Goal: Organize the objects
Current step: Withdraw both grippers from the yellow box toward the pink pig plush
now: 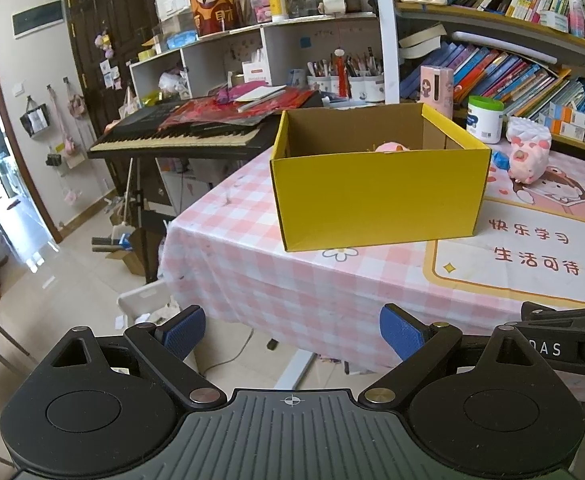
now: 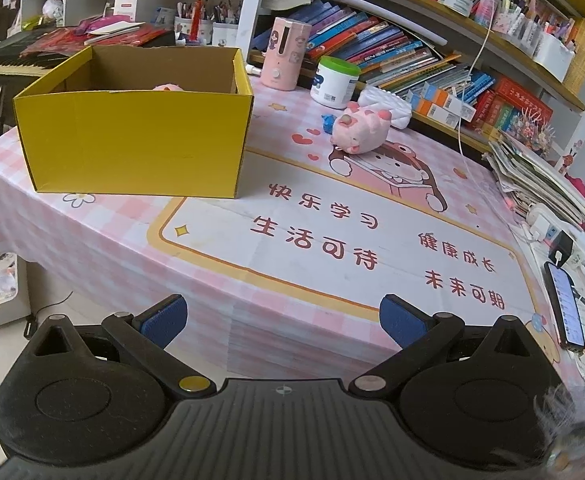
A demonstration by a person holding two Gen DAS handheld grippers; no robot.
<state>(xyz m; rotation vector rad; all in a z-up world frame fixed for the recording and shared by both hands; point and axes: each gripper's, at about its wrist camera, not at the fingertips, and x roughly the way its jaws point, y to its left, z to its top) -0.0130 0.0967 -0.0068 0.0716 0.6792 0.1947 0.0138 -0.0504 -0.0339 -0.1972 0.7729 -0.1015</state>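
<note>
A yellow cardboard box [image 1: 376, 196] [image 2: 132, 140] stands open-topped on the pink checked tablecloth [image 1: 276, 272] [image 2: 104, 236]. Something pink [image 1: 390, 147] [image 2: 168, 88] peeks over its rim from inside. A pink plush pig [image 1: 526, 158] [image 2: 358, 130] lies on the table to the right of the box, with a small blue object [image 1: 500, 160] [image 2: 327, 122] beside it. My left gripper [image 1: 292, 330] hangs open off the table's near edge, well short of the box. My right gripper [image 2: 282, 320] is open too, over the near edge, holding nothing.
A white tub with a green lid [image 2: 334, 82] and a pink dispenser [image 2: 284, 54] stand behind the pig. Bookshelves [image 2: 432, 40] line the back. A phone [image 2: 568, 306] and papers [image 2: 540, 176] lie at the right edge. A keyboard piano [image 1: 180, 136] stands left of the table.
</note>
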